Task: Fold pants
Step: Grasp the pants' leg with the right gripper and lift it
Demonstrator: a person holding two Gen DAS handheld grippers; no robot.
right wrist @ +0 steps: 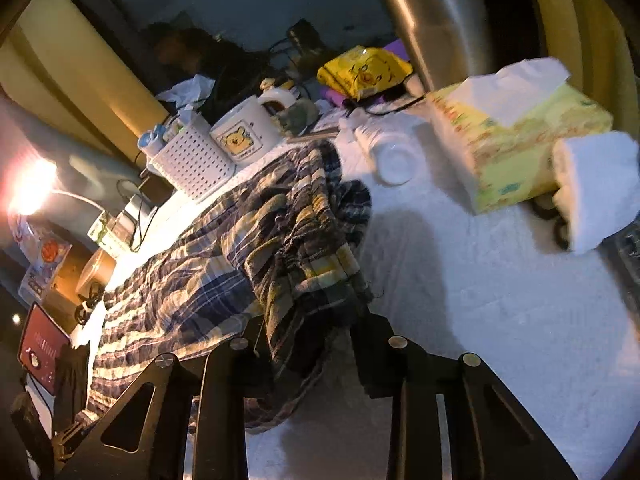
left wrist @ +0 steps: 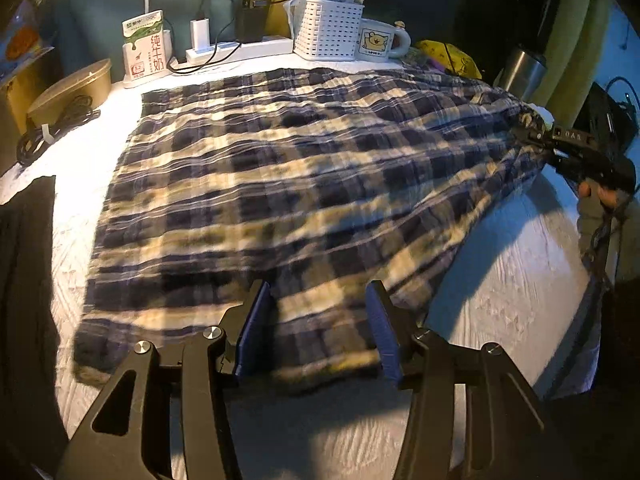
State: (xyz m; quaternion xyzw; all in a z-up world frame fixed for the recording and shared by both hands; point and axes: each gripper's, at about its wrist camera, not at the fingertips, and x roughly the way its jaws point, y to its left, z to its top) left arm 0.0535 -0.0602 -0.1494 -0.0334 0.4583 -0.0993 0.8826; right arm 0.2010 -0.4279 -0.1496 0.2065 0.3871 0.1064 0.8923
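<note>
So the left gripper [left wrist: 320, 328] is sitting right at the near hem of the plaid pants [left wrist: 288, 184], jaws spread wide with cloth between the 2 blue pads [left wrist: 256, 328], not pinched on anything. The fabric looks like thin crinkly cotton, really light and floppy, so my guess is it'll sag and drag the second you lift 1 edge, and it won't hold a crease unless you flatten it down. Not slippery by the look of that puckered weave, so a pinch on a doubled edge or the thick elastic band should hold fine; I'd grab at corners, not mid-panel. Looks-wise it's navy, cream and yellowish checks, spread mostly flat across the white tabletop [left wrist: 516, 280], with some ripples. Over at the far right end the right gripper [right wrist: 308, 344] has the gathered waistband [right wrist: 312, 240] bunched up between its fingers and lifted off the surface, so I'd call it clamped on the pants there, though the actual contact is in shadow. Further back there's a white perforated basket [left wrist: 330, 30], a bear mug [left wrist: 378, 42], a milk carton [left wrist: 144, 46] and a power strip [left wrist: 240, 50] sitting just beyond the far edge of the cloth, near enough to snag during a fold. From the right side you can also see a tissue box [right wrist: 516, 148] and a steel tumbler [right wrist: 440, 16], well apart from the pants.
</note>
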